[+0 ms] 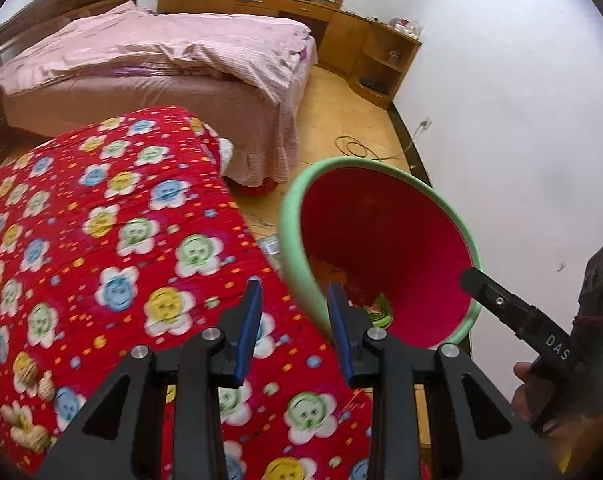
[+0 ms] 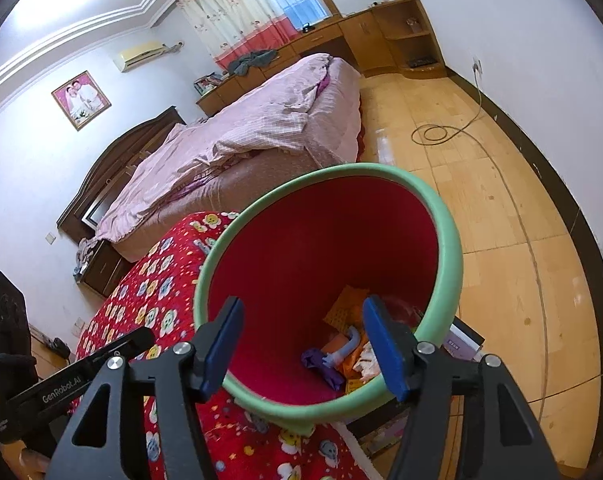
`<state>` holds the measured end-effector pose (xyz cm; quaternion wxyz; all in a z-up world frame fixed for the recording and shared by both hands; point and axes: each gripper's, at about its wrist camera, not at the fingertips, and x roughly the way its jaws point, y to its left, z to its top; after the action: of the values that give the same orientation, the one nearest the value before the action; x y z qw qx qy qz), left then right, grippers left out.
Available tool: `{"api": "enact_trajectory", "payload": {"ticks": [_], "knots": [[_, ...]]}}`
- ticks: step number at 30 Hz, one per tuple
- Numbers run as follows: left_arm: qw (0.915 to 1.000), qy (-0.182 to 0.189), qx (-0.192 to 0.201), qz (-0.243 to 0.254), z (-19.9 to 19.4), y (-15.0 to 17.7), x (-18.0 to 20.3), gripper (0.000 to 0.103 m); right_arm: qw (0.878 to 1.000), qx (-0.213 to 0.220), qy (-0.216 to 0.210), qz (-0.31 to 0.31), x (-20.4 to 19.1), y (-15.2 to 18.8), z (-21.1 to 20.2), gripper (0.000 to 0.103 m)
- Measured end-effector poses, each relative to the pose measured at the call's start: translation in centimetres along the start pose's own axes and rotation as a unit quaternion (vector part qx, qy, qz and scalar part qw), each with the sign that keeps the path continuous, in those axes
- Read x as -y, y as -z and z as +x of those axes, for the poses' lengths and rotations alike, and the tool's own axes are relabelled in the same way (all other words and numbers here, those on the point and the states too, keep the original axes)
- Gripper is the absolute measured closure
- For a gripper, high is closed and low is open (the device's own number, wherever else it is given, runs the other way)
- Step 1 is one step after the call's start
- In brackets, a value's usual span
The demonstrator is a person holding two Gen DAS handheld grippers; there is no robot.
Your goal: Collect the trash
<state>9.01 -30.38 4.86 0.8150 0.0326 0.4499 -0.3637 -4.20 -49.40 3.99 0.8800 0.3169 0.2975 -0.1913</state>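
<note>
A bin with a green rim and red inside [image 1: 385, 232] stands on the floor beside a red flowered blanket [image 1: 101, 248]. Mixed trash [image 2: 349, 348] lies at its bottom: orange, purple and white scraps. My left gripper [image 1: 295, 304] is open and empty, hovering over the blanket's edge and the bin's near rim. My right gripper [image 2: 301, 336] is open and empty, above the bin's mouth [image 2: 321, 248]. The right gripper also shows in the left wrist view [image 1: 473, 276] at the bin's right rim.
A bed with pink covers [image 1: 161, 52] lies behind the blanket. Wooden desk and shelves [image 1: 361, 40] line the far wall. A cable [image 2: 437, 132] coils on the wooden floor. A clear wrapper [image 1: 269, 246] lies on the floor left of the bin. Boxes [image 2: 461, 340] sit by the bin's base.
</note>
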Motion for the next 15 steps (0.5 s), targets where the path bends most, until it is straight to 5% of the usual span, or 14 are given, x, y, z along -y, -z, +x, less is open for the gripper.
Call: {"api": "enact_trajectory", "payload": {"ticks": [15], "knots": [[0.9972,-0.049,0.043,-0.036,-7.2,1.7,-6.6,0.066,0.997,0.008,-0.019,-0.073,-7.2,2.8,-3.5,0.024]]}}
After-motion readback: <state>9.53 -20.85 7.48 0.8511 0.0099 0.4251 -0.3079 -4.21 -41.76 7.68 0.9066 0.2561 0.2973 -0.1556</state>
